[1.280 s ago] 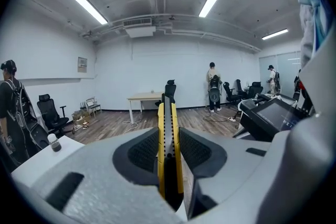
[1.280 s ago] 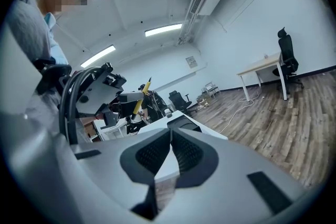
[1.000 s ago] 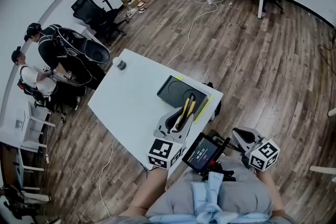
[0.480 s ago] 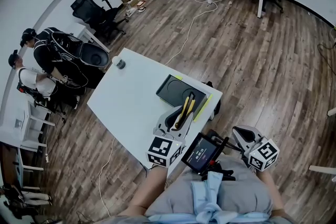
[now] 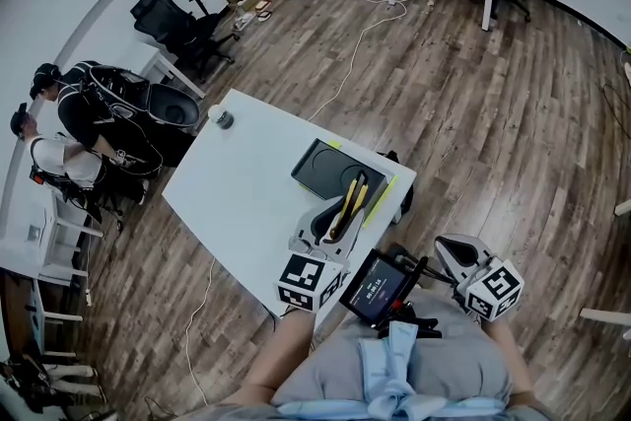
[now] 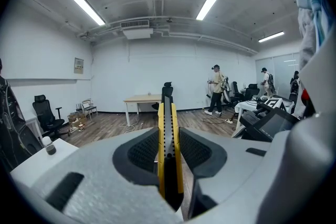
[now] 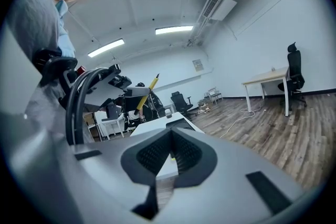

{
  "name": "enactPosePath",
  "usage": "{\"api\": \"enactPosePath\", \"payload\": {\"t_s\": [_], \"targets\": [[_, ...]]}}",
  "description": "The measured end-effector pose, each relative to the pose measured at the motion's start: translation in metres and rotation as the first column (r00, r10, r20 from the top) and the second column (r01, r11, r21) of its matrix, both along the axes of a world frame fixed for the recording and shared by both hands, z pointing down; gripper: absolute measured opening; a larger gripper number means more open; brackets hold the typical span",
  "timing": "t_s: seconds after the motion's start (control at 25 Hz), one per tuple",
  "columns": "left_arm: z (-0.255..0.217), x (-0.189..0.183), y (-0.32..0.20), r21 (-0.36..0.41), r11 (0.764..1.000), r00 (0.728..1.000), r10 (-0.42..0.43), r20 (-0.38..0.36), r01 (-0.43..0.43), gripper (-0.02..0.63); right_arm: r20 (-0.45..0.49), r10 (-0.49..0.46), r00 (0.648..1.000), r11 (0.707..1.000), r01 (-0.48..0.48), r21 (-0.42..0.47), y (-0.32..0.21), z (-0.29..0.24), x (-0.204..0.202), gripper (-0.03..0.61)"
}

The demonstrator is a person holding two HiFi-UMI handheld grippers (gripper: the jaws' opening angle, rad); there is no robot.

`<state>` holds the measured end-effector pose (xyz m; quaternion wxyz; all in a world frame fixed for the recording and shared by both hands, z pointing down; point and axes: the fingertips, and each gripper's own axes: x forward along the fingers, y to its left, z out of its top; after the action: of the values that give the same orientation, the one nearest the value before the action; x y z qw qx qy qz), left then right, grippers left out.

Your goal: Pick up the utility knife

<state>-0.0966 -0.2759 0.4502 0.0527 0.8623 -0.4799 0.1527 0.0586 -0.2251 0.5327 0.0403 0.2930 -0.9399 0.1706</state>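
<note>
The utility knife (image 6: 167,134), yellow with a black middle strip, stands edge-up between the pads of my left gripper (image 6: 168,152), which is shut on it. From the head view, the left gripper (image 5: 332,224) hovers over the near right corner of the white table (image 5: 237,197), and the knife (image 5: 348,200) sticks forward out of it over a dark mat (image 5: 325,169). My right gripper (image 5: 451,254) hangs off the table's right side near the person's lap. Its pads (image 7: 181,153) meet with nothing between them. The right gripper view also catches the knife (image 7: 146,90) held up.
The dark mat lies on a yellow-green sheet (image 5: 383,200) by the table's right edge. A small cup (image 5: 226,120) sits at the far left corner. A screen device (image 5: 375,287) hangs at the person's waist. People (image 5: 69,128) stand left of the table, by office chairs (image 5: 173,20).
The people at the left have shifted a little further left. Both grippers and the knife have kept their places.
</note>
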Motion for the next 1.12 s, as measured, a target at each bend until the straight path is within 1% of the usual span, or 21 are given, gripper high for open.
{"api": "enactPosePath", "payload": {"t_s": [0.2,0.48,1.12], "targets": [[-0.001,-0.001,-0.002,-0.002,1.000,1.000,0.005,0.001,-0.005,0.130,0.000,0.000,1.000,1.000,0.000,0.005,-0.001,-0.003,-0.002,0.027],[-0.002,-0.004,-0.003,0.002,1.000,1.000,0.002,0.001,-0.002,0.130,-0.004,-0.015,1.000,0.999,0.015,0.040,0.001,-0.010,-0.005,0.026],[-0.004,-0.006,0.001,0.000,1.000,1.000,0.004,0.008,-0.004,0.130,0.001,-0.008,1.000,0.999,0.008,0.037,0.004,-0.013,-0.005,0.026]]}}
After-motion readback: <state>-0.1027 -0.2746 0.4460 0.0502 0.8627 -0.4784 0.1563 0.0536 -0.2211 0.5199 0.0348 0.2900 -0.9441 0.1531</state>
